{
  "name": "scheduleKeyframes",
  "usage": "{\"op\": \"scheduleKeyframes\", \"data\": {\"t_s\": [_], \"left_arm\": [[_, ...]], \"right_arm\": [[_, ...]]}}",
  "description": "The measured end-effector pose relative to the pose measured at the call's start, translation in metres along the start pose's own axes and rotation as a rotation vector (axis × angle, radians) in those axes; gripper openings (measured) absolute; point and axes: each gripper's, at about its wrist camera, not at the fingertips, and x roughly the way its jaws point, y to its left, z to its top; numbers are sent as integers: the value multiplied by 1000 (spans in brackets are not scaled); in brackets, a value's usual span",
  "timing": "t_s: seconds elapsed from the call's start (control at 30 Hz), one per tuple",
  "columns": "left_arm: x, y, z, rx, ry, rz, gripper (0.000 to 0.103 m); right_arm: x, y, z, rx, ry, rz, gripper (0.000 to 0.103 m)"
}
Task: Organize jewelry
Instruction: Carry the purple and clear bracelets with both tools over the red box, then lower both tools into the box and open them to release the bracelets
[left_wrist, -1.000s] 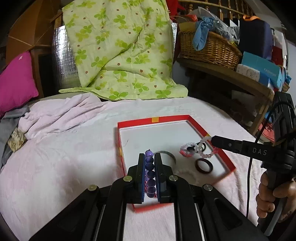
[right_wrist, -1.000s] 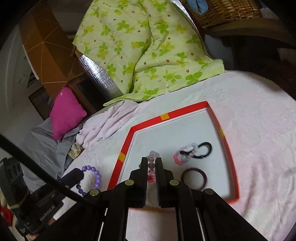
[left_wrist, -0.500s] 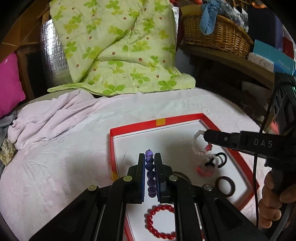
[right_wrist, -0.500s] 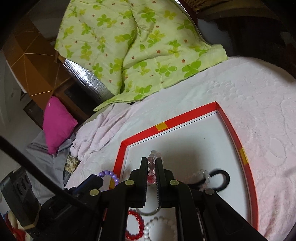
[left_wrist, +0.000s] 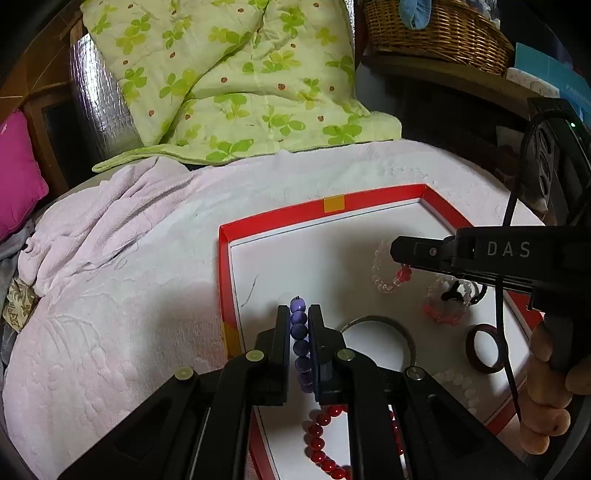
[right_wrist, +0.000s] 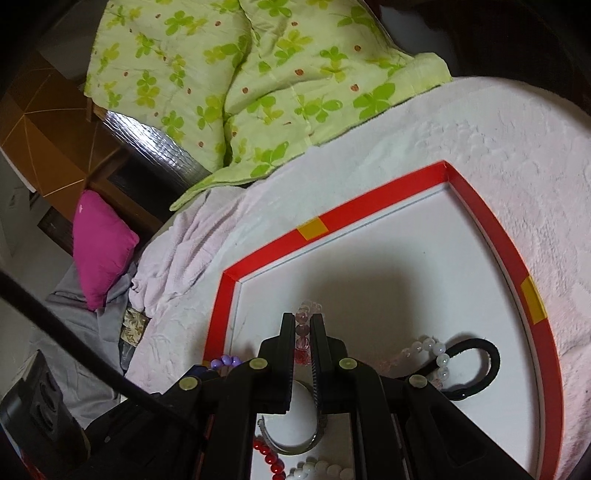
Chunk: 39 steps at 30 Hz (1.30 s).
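Left view: my left gripper (left_wrist: 299, 325) pinches the purple bracelet (left_wrist: 301, 343) over the tray (left_wrist: 369, 201) – ready to drop. Right view: my right gripper (right_wrist: 303, 334) clamps the pink bracelet (right_wrist: 303, 332) above bare tray floor – away from other pieces.

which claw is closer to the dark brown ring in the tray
Right. The right claw hangs just above and left of the dark brown ring; the left claw, clamped on purple beads, sits farther across the tray.

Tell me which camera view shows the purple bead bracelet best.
The left wrist view: the purple bead bracelet runs lengthwise between the left claw fingers, most beads visible. The right wrist view shows only a few purple beads beside the dark body of the other tool.
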Motion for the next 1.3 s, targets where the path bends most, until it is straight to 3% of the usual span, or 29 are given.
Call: {"op": "scheduleKeyframes", "data": {"t_s": [0.67, 0.7, 0.83, 0.9, 0.97, 1.07, 1.3], "left_arm": [[7, 3, -8, 18, 41, 84, 10], [7, 2, -8, 20, 44, 85, 11], [5, 1, -9, 22, 47, 103, 39], [4, 1, -9, 24, 44, 115, 47], [3, -1, -9, 29, 43, 127, 51], [0, -3, -9, 39, 39, 141, 59], [-4, -2, -11, 30, 55, 162, 63]], "right_arm": [[7, -12, -5, 31, 13, -49, 12], [7, -12, -6, 29, 13, -55, 12], [6, -9, -6, 12, 16, -72, 13], [4, -8, -7, 7, 18, -77, 14], [2, -8, -7, 5, 22, -81, 16], [-1, -9, -8, 13, 24, -80, 28], [-6, -12, -9, 13, 29, -94, 28]]}}
